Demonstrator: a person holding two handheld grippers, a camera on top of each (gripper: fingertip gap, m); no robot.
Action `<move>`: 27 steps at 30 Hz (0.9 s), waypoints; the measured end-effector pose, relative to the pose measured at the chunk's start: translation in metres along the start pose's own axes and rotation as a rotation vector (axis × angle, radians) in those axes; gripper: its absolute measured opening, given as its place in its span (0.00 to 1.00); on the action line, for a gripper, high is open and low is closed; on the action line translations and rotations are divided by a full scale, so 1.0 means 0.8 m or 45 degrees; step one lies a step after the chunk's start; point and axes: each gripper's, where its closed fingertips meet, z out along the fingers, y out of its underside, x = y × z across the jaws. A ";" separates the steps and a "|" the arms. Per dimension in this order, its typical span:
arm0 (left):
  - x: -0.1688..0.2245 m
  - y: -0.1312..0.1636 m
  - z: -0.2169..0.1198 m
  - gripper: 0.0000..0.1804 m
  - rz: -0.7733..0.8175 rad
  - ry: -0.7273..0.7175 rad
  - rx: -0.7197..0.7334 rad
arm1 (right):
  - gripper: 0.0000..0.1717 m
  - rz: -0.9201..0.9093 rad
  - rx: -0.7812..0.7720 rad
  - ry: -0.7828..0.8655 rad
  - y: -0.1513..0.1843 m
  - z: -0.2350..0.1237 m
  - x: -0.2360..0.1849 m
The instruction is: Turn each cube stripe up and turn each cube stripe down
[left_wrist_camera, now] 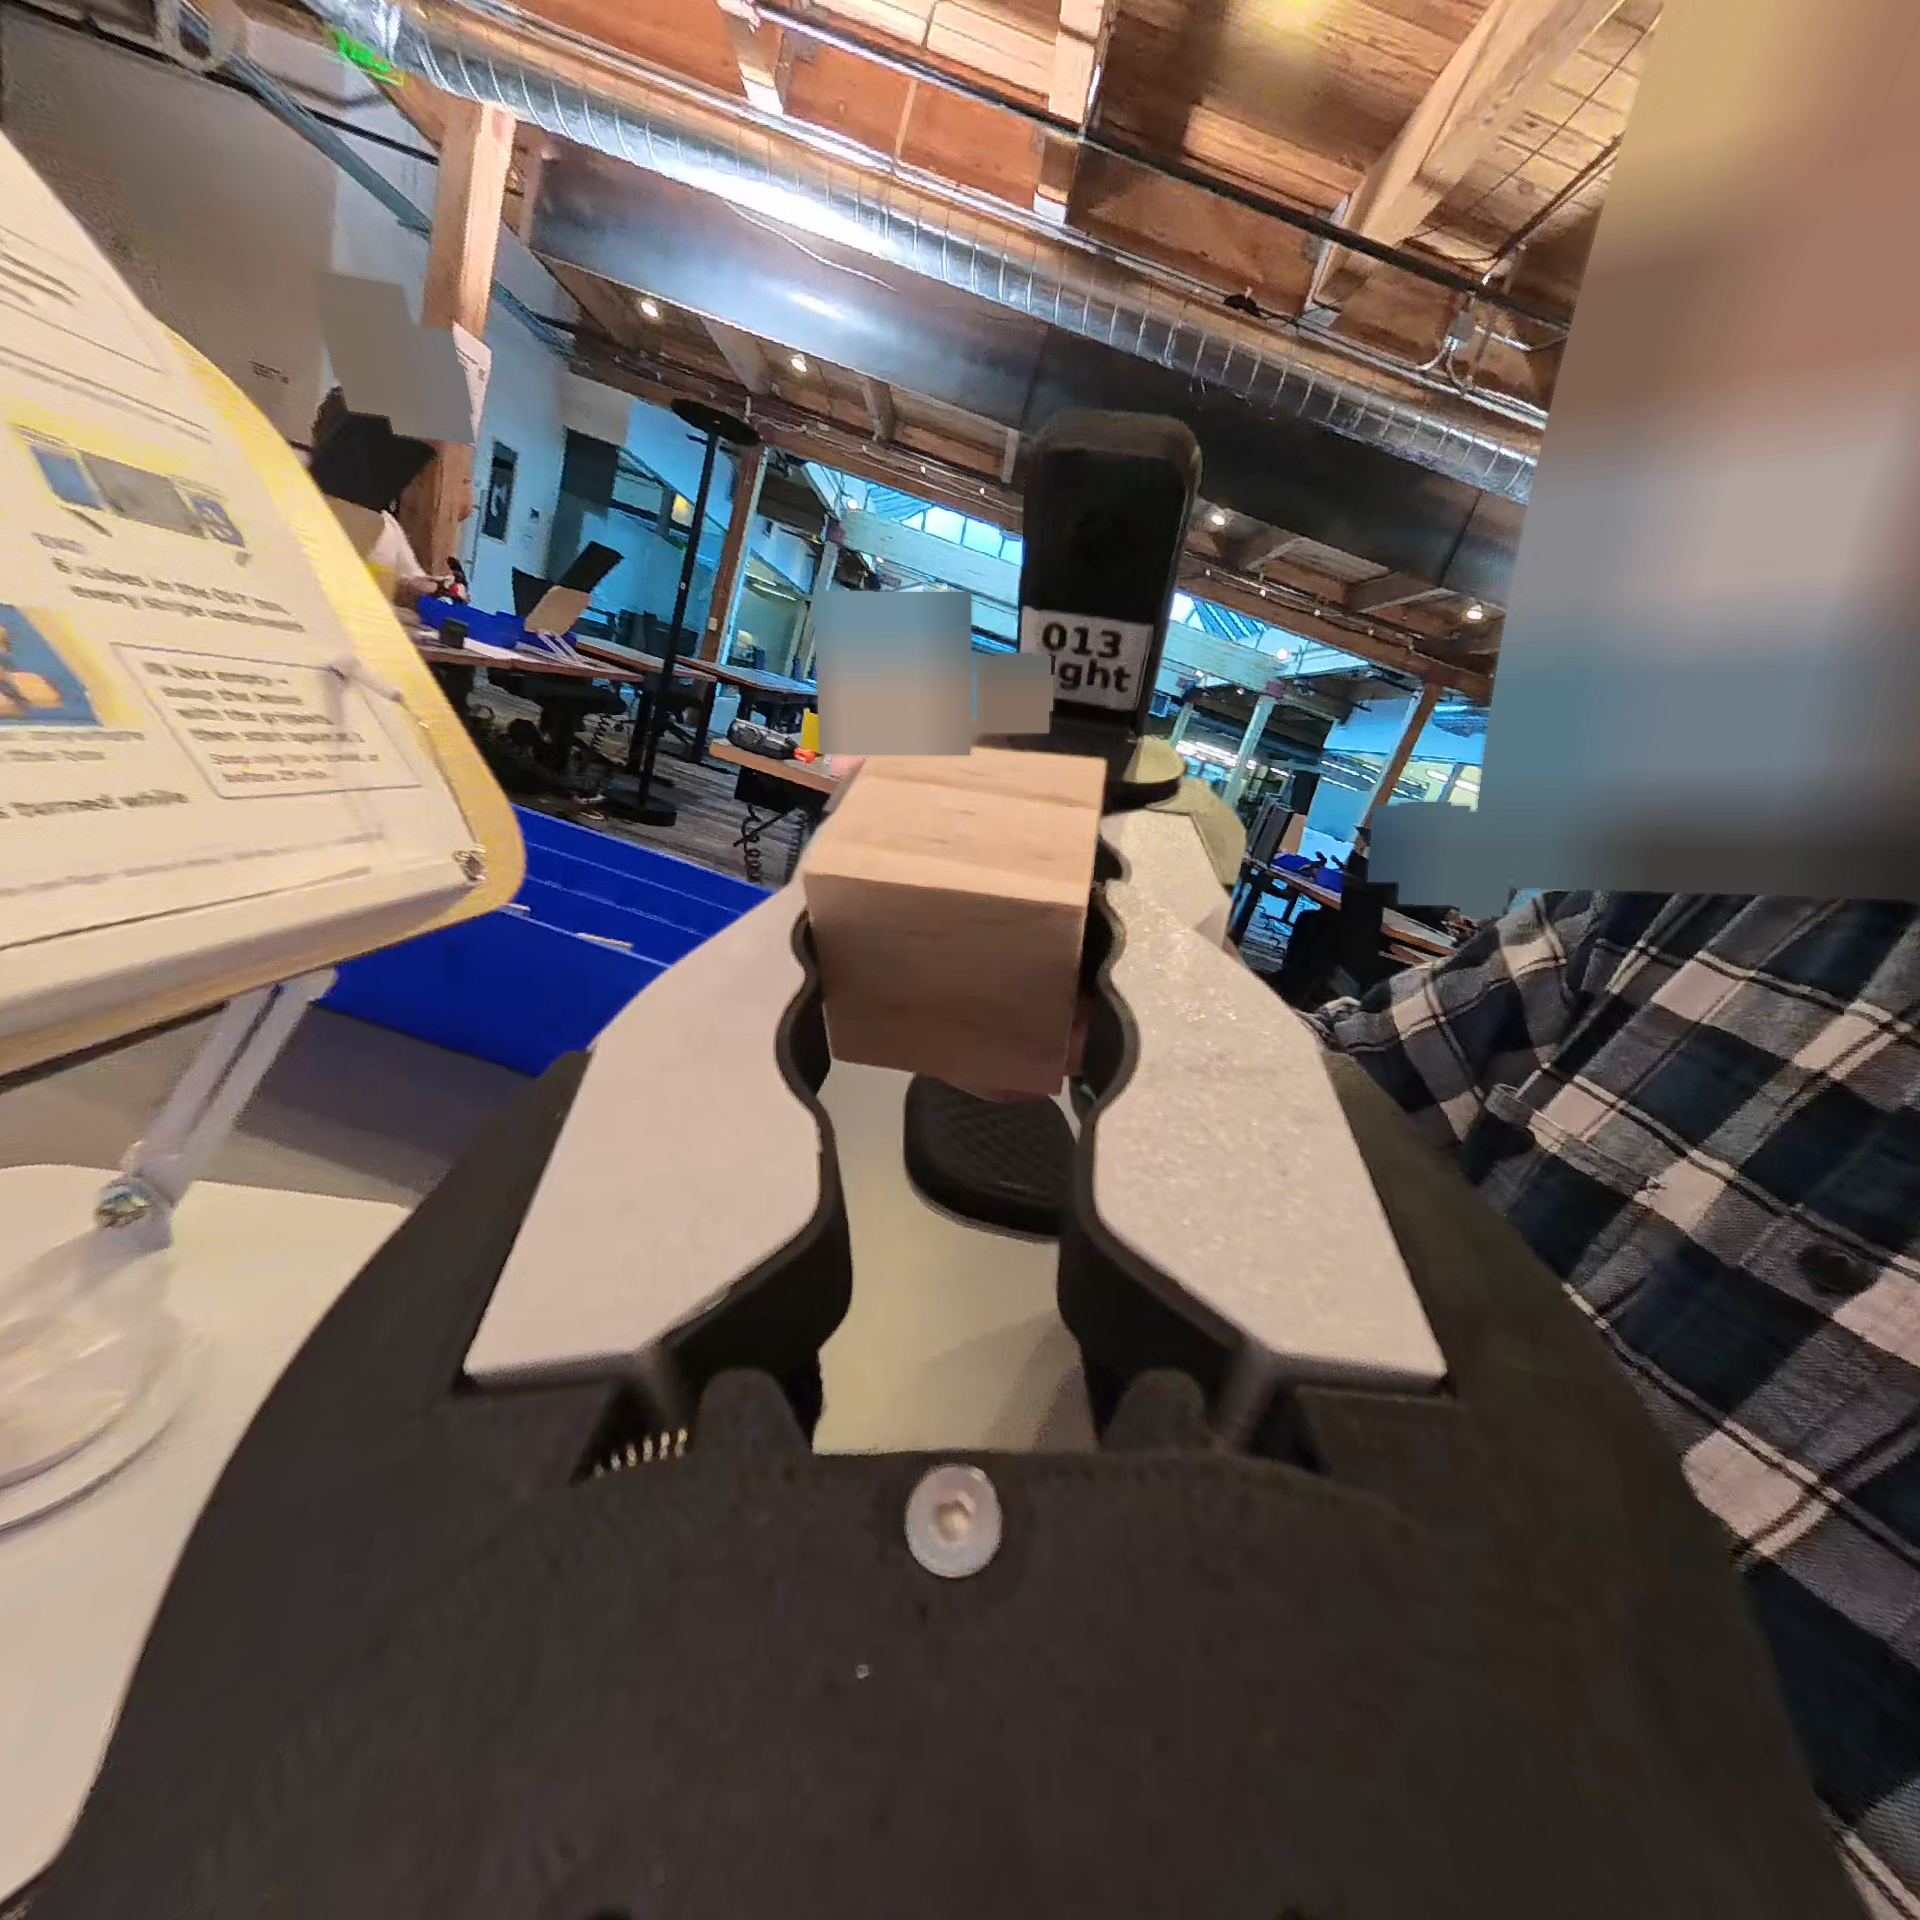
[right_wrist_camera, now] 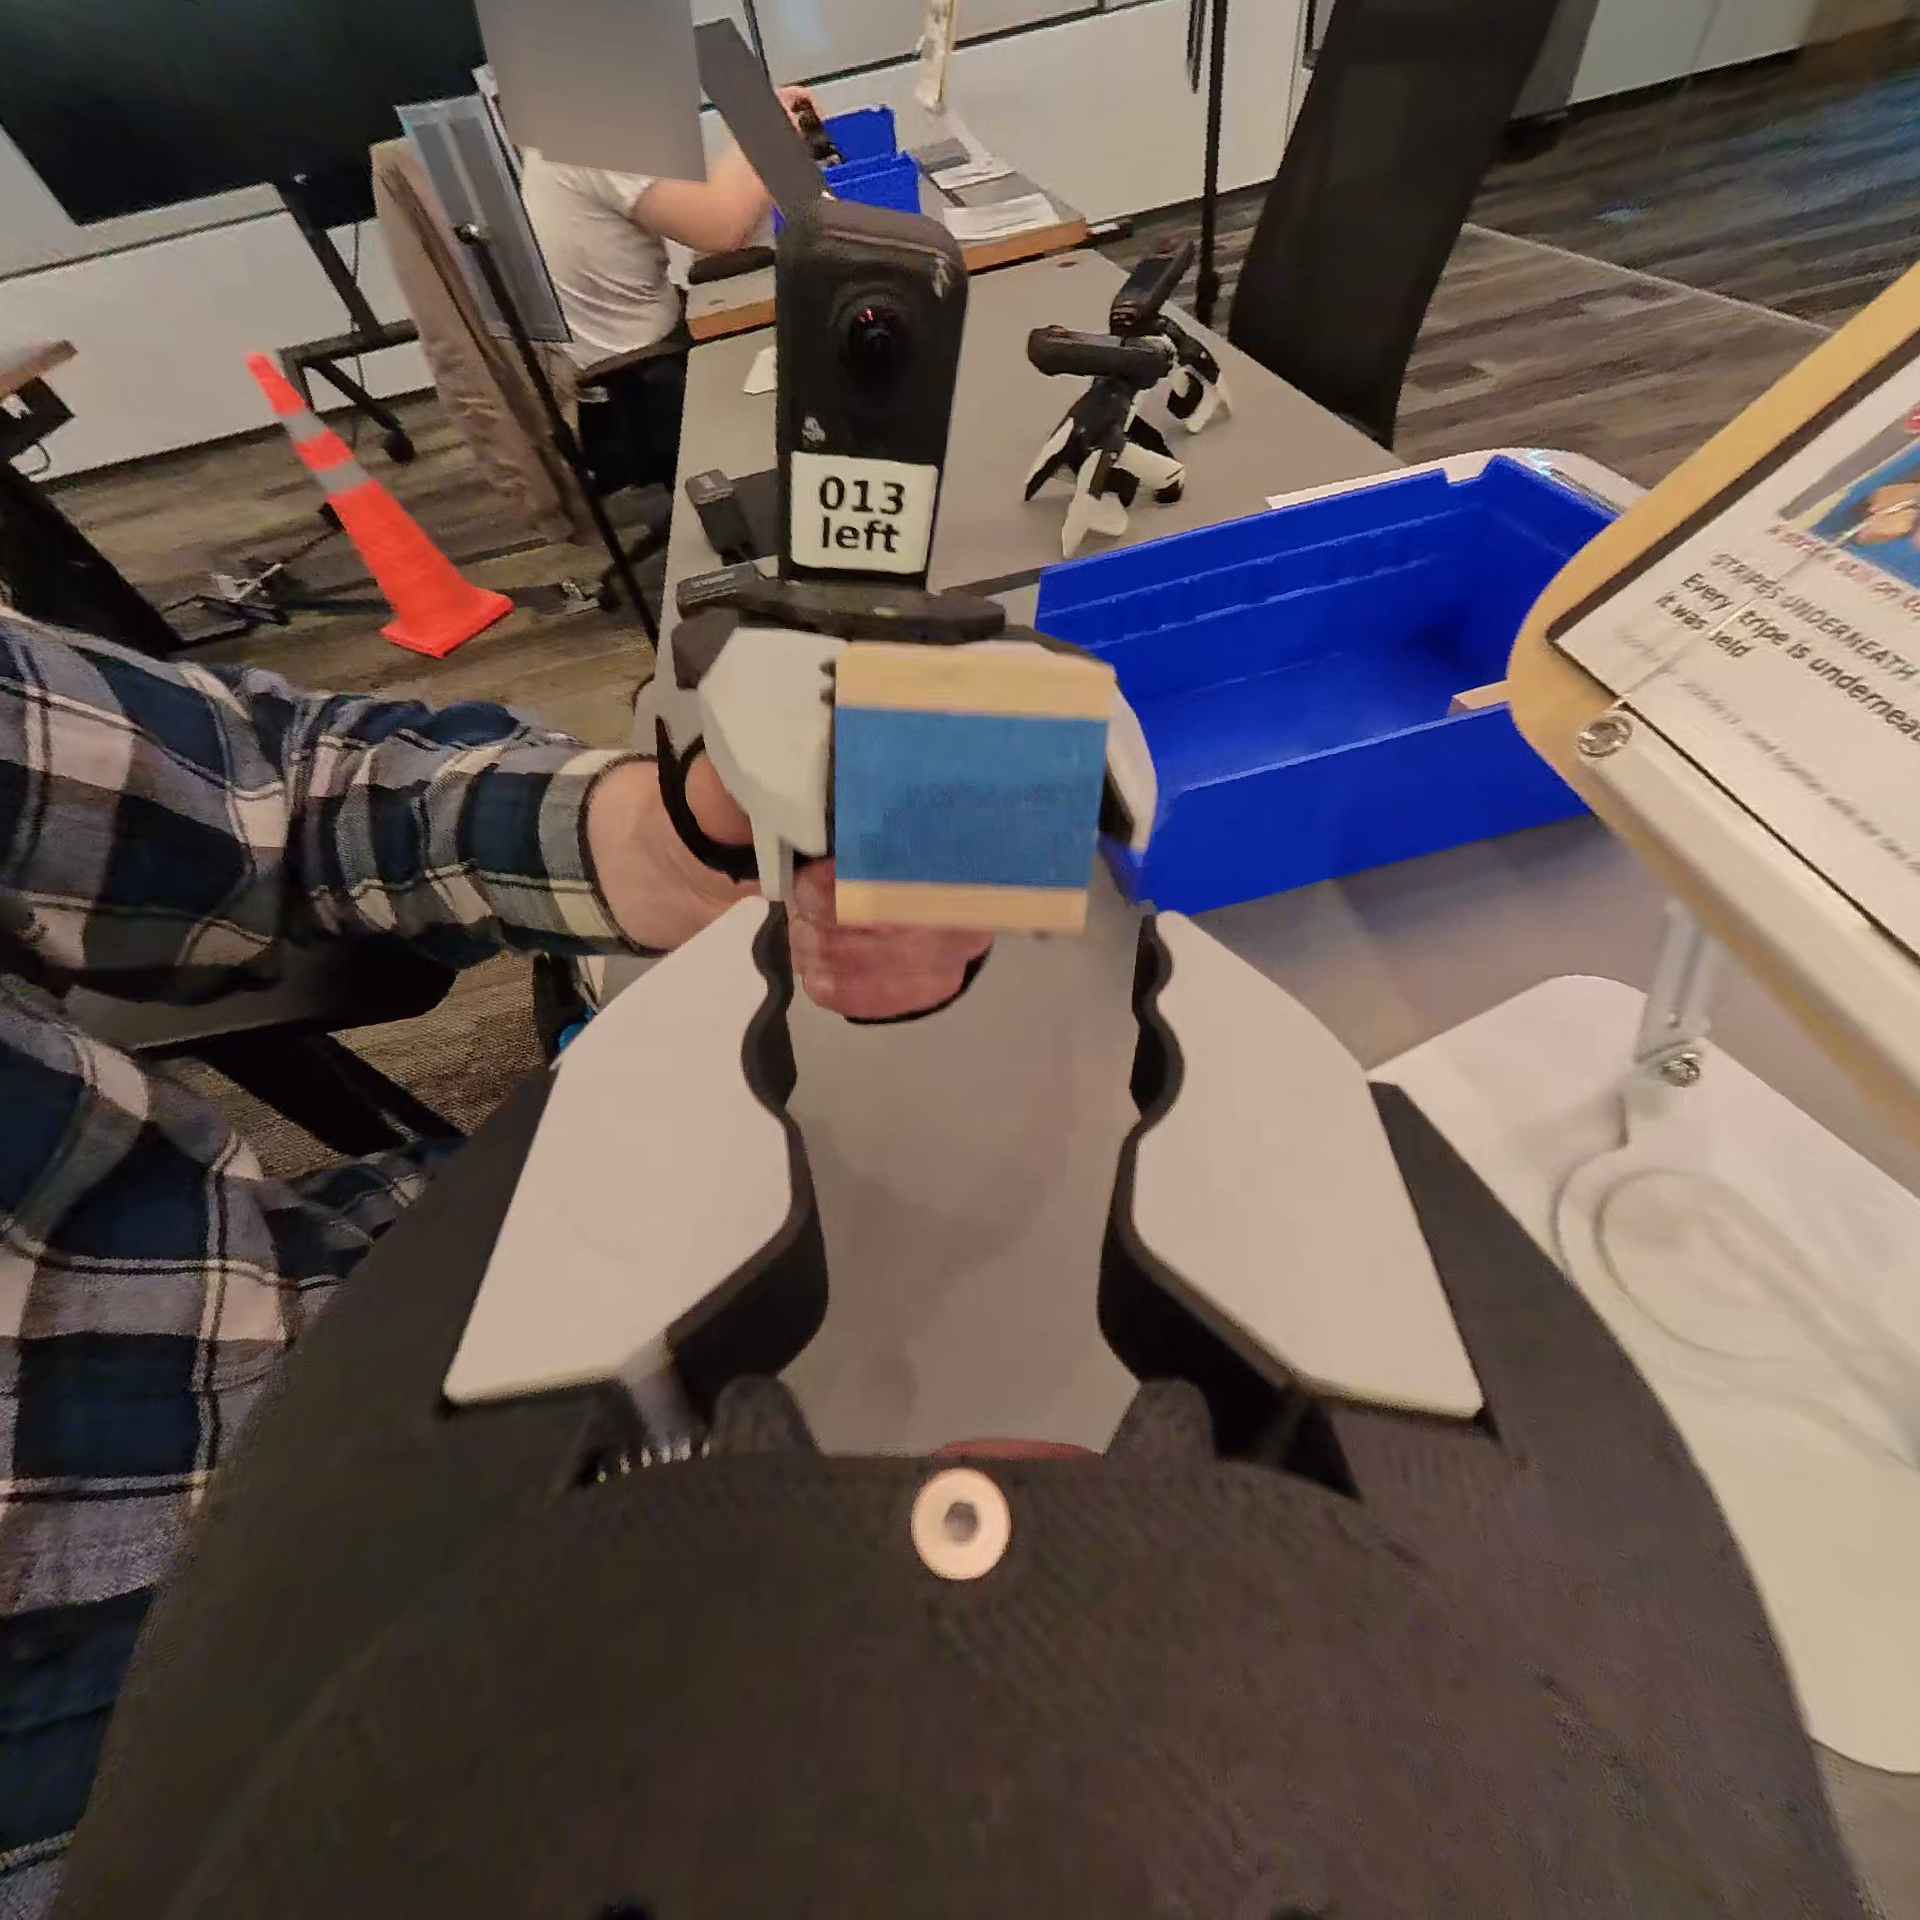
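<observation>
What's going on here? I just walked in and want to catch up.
A person in a plaid shirt works a handheld gripper in each hand. The left gripper clamps a wooden cube in the air, its blue stripe facing the right gripper, which is open and holds nothing. A blue bin sits on the table behind.

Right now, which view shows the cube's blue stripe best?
The right wrist view: the stripe faces it squarely on the cube in the left claw. The left wrist view shows only bare wood.
</observation>
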 end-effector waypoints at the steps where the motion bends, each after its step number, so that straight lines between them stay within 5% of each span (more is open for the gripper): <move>1: 0.002 0.004 0.005 0.26 -0.005 0.007 -0.003 | 0.35 -0.002 0.005 -0.010 0.000 0.000 -0.003; 5: 0.006 0.011 0.018 0.26 -0.038 0.039 0.009 | 0.26 -0.008 0.001 -0.021 0.003 -0.004 -0.004; 17: 0.008 0.007 0.028 0.26 -0.045 0.078 0.027 | 0.26 -0.071 -0.036 0.015 0.012 -0.039 0.003; 27: -0.026 -0.002 -0.054 0.13 0.174 -0.189 -0.098 | 0.26 -0.135 -0.688 0.484 0.087 -0.280 0.175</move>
